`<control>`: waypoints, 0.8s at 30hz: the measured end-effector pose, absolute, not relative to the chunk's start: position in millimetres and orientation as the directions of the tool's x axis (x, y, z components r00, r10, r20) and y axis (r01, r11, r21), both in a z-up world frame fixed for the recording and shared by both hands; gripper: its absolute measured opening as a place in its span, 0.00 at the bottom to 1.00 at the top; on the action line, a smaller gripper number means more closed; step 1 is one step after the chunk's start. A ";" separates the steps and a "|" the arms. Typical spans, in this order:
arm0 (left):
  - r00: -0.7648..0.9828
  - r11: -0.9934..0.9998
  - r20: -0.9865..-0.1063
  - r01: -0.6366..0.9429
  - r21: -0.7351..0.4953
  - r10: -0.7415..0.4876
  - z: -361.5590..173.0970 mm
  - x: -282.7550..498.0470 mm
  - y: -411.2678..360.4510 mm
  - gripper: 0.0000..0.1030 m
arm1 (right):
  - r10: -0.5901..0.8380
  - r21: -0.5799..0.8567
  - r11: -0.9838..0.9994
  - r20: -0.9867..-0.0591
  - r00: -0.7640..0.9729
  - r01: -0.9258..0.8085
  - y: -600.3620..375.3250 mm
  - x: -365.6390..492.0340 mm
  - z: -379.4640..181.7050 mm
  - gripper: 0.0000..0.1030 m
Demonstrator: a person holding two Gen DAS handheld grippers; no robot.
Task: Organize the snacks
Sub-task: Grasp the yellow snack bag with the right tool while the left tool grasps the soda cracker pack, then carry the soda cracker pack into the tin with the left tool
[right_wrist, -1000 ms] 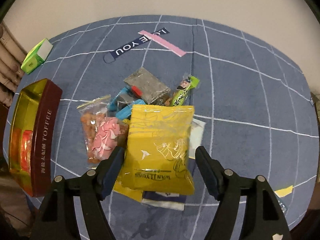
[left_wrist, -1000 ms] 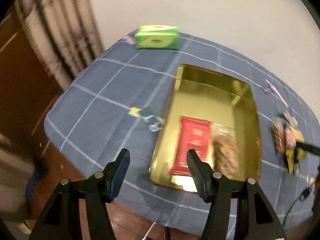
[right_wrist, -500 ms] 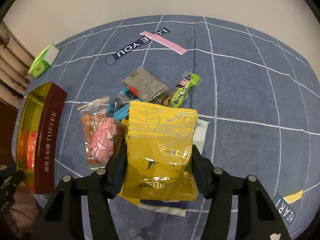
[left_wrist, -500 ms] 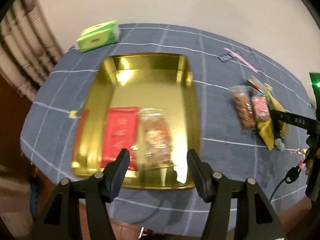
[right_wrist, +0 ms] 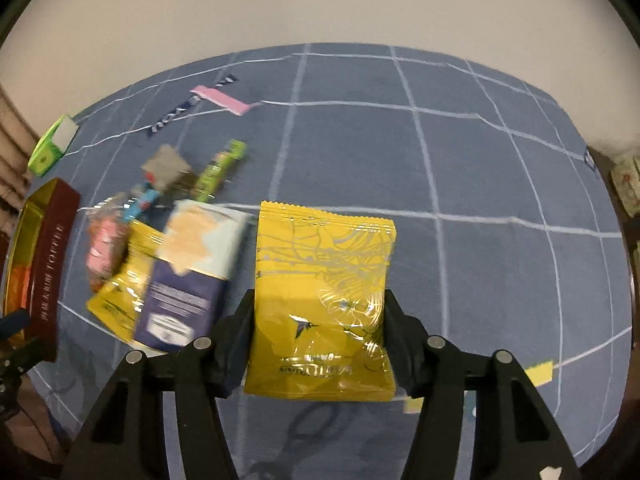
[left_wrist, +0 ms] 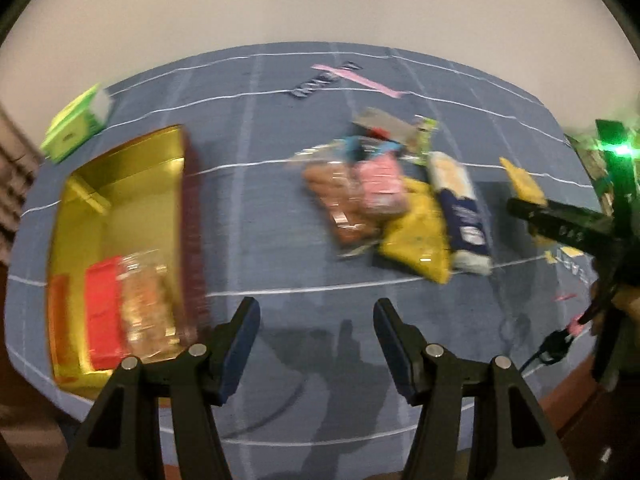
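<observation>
Moved since a second ago: yellow snack packet [right_wrist: 322,300], formerly atop the snack pile [right_wrist: 160,248], now lifted clear to the pile's right over the blue checked surface [right_wrist: 440,152], the right tool [right_wrist: 318,312] having just closed so its pads clamp the packet's side edges; this likely marks the carry toward the gold toffee tin [left_wrist: 120,216], which already holds a red packet [left_wrist: 102,312] and a clear bag. Left tool [left_wrist: 316,336]: swung from above the tin to bare surface between tin and pile, jaws apart, nothing held, pitched steeply down.
</observation>
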State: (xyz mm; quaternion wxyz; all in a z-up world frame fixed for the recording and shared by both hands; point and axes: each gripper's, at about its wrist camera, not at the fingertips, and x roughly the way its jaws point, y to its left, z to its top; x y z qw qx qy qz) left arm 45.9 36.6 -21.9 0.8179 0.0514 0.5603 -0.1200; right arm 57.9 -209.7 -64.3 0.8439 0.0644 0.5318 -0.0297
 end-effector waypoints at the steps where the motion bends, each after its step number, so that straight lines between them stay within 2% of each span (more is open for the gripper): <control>1: 0.342 0.963 -0.928 0.264 -0.056 -0.148 -22.4 46.6 28.8 0.59 | 0.018 0.079 0.989 -0.901 0.434 0.123 -214.6 55.5 -67.1 0.53; 7: 0.323 0.947 -0.928 0.312 -0.078 -0.183 -26.5 56.2 -25.5 0.59 | -0.029 0.031 0.992 -0.887 0.461 0.123 -229.6 42.7 -76.0 0.53; 12: 0.271 0.932 -0.937 0.343 -0.118 -0.218 -33.7 77.4 -71.8 0.59 | -0.006 0.063 0.988 -0.892 0.453 0.138 -248.9 28.2 -86.6 0.53; 24: 0.248 0.953 -0.960 0.300 -0.048 -0.127 -67.1 107.0 -122.4 0.59 | -0.036 0.048 0.987 -0.864 0.502 0.153 -268.5 18.7 -91.3 0.53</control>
